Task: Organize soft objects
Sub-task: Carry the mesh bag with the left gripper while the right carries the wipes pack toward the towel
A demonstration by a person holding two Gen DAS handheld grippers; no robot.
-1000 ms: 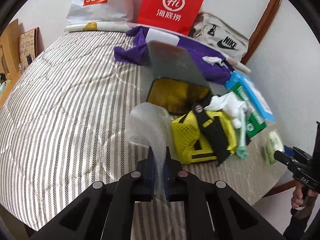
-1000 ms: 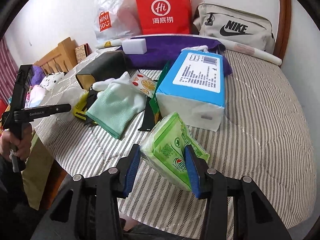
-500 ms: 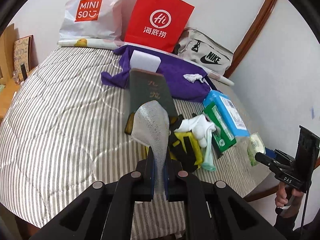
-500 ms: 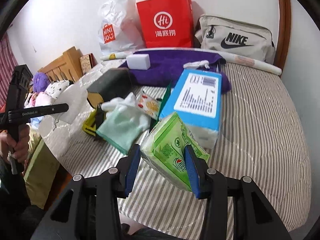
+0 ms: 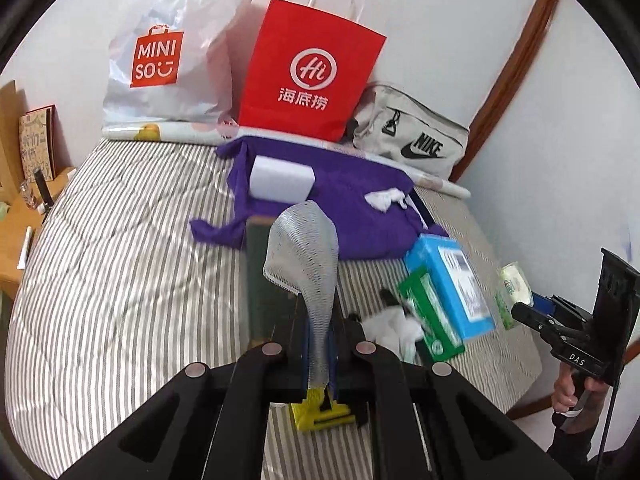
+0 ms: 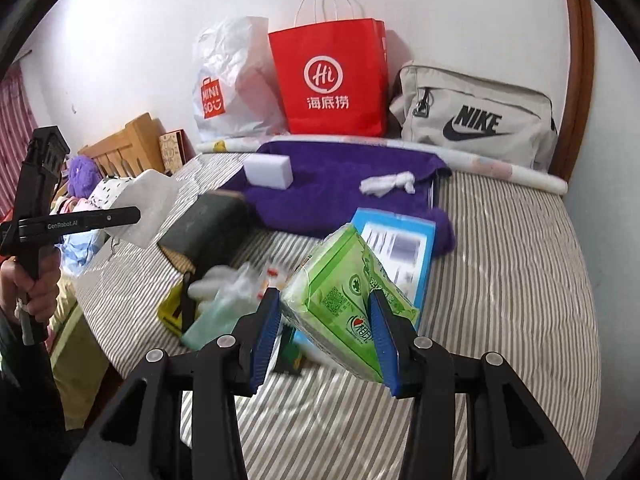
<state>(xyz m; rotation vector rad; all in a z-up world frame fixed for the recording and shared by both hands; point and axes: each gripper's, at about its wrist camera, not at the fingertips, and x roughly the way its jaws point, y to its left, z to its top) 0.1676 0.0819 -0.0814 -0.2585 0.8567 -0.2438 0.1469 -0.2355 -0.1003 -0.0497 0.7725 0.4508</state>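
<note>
My left gripper (image 5: 318, 320) is shut on a white mesh foam sleeve (image 5: 306, 248) and holds it above the striped bed (image 5: 120, 280); the sleeve also shows in the right wrist view (image 6: 144, 208). My right gripper (image 6: 324, 332) is shut on a green tissue pack (image 6: 344, 300), held above the bed; the pack also shows in the left wrist view (image 5: 512, 284). A purple cloth (image 6: 344, 192) lies at the back with a white sponge block (image 6: 268, 172) and a crumpled white tissue (image 6: 386, 182) on it.
A blue tissue box (image 6: 400, 244), a dark green box (image 6: 204, 228), a yellow-black pouch (image 5: 320, 412) and a pale green cloth (image 6: 212, 320) lie mid-bed. A red paper bag (image 6: 332, 80), a Miniso bag (image 6: 228, 88) and a Nike bag (image 6: 476, 120) stand along the wall.
Both grippers rose and pulled back from the bed with their loads. The mesh sleeve now hangs above the dark box; the tissue pack is higher over the blue box.
</note>
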